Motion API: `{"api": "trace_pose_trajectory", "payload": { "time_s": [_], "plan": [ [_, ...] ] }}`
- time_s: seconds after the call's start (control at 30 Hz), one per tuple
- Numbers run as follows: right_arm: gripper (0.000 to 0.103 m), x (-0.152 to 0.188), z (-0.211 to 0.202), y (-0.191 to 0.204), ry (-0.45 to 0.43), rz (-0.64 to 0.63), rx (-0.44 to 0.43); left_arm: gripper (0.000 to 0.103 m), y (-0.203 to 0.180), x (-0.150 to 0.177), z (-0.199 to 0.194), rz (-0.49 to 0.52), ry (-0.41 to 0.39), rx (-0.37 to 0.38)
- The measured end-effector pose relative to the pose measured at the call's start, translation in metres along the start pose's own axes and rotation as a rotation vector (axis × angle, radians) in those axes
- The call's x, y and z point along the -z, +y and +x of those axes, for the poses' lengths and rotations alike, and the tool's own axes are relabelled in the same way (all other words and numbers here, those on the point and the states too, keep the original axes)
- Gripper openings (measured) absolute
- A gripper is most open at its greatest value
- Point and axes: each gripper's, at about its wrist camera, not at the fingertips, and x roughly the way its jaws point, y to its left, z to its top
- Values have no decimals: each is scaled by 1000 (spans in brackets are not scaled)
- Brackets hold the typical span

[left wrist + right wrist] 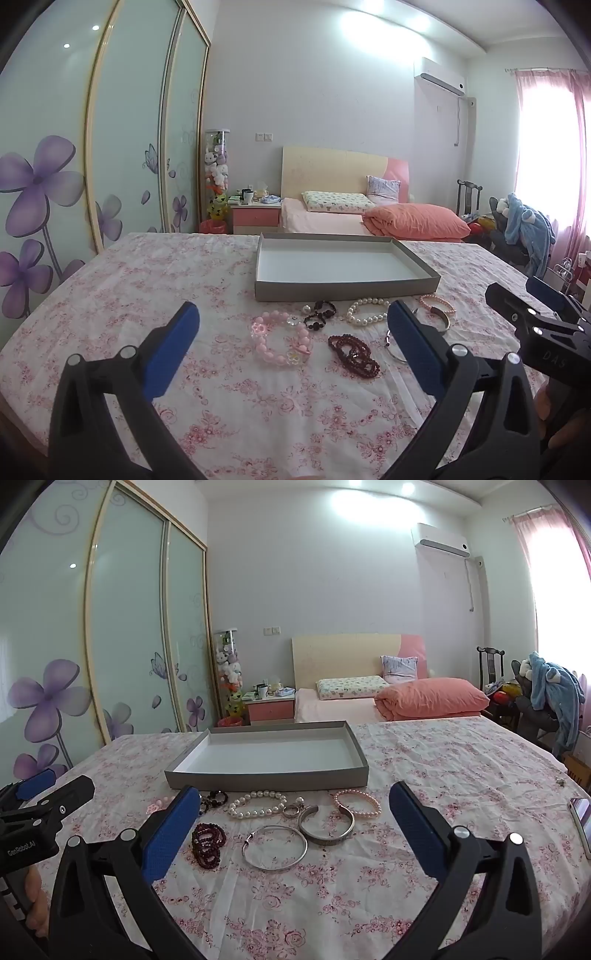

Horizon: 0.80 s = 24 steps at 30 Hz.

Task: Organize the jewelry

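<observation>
An empty grey tray (343, 291) (266, 781) lies on the floral tablecloth. In front of it lie a pink bead bracelet (280, 338), a black bead bracelet (319, 314), a white pearl bracelet (367, 312) (256, 805), a dark red bead bracelet (352, 354) (208, 843), a thin silver bangle (275, 847), a wide silver cuff (327, 825) and a pink pearl bracelet (358, 803) (437, 304). My left gripper (291, 325) is open and empty above the pink bracelet. My right gripper (293, 808) is open and empty above the bangles.
A phone (581, 823) lies at the table's right edge. Behind the table stand a bed (369, 218), a pink nightstand (255, 218), a wardrobe with flower doors (74, 166) and a chair with a blue robe (554, 694).
</observation>
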Motion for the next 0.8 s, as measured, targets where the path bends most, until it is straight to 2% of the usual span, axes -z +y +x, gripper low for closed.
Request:
{"api": "trace_pose_trajectory", "payload": {
  "time_s": [0.8],
  "plan": [
    [101,0,0,0,3,1,1,99,0,0,0,-5,6,2]
  ]
}}
